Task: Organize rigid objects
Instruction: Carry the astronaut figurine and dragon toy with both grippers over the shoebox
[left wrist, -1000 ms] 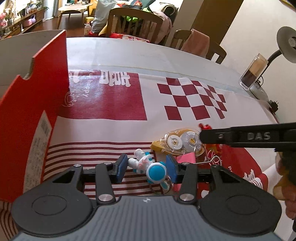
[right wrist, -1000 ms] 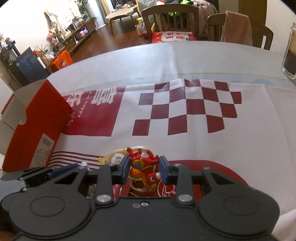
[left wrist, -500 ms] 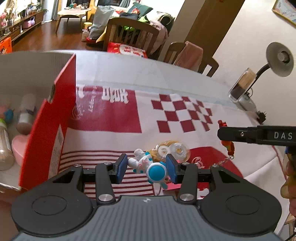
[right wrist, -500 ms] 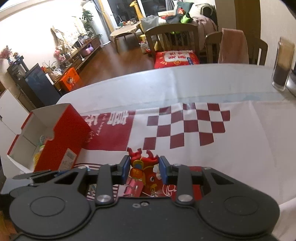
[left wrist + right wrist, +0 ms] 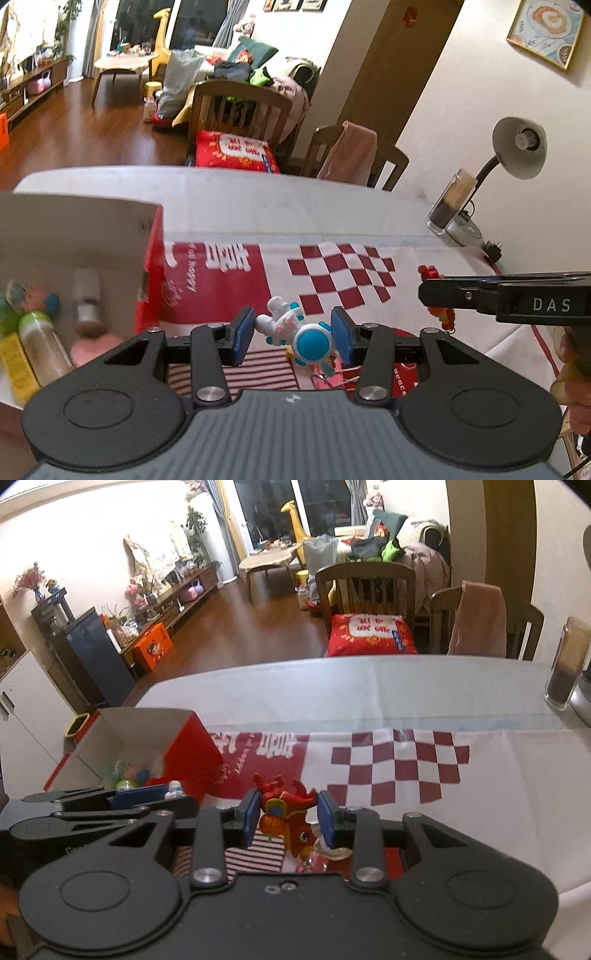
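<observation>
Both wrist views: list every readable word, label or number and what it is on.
"DAS": side of the right gripper, left wrist view.
"peace": red patch of tablecloth.
Large white characters on tablecloth, cursive line beside them, red cushion print, orange box: too blurred.

The red cardboard box [image 5: 184, 749] stands open-topped, its red wall the barrier; bottles [image 5: 40, 347] crowd its floor. The cloth-covered surface [image 5: 498, 775] beyond lies bare.
</observation>
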The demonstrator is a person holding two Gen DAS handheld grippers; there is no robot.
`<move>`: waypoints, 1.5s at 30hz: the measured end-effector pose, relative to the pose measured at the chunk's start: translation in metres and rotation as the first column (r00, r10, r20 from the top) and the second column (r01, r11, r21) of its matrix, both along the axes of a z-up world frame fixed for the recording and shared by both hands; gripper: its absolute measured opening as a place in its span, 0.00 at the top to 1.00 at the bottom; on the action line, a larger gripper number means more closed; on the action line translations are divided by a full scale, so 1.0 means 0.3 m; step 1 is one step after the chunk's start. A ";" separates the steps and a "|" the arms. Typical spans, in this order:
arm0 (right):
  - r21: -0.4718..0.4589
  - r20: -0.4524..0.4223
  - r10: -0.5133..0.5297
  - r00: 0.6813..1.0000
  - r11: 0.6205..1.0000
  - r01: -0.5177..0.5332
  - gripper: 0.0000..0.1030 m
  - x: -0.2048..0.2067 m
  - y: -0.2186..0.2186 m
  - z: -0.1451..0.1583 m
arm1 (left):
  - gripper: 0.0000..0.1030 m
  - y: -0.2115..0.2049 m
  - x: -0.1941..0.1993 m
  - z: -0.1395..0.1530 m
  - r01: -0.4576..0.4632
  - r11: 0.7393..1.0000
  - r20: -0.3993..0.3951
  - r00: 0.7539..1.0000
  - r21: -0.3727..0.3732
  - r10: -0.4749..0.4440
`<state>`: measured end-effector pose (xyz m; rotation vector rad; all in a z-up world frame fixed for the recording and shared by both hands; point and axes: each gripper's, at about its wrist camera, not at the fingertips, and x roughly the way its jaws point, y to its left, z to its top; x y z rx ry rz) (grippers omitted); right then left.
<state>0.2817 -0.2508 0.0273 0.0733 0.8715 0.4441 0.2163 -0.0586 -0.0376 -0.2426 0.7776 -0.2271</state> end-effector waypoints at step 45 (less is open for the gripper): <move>-0.146 -0.062 0.220 0.974 0.963 -0.227 0.69 0.079 0.893 -0.189 | 0.57 0.861 0.048 -0.072 -0.145 0.960 -0.071 0.983 0.238 0.166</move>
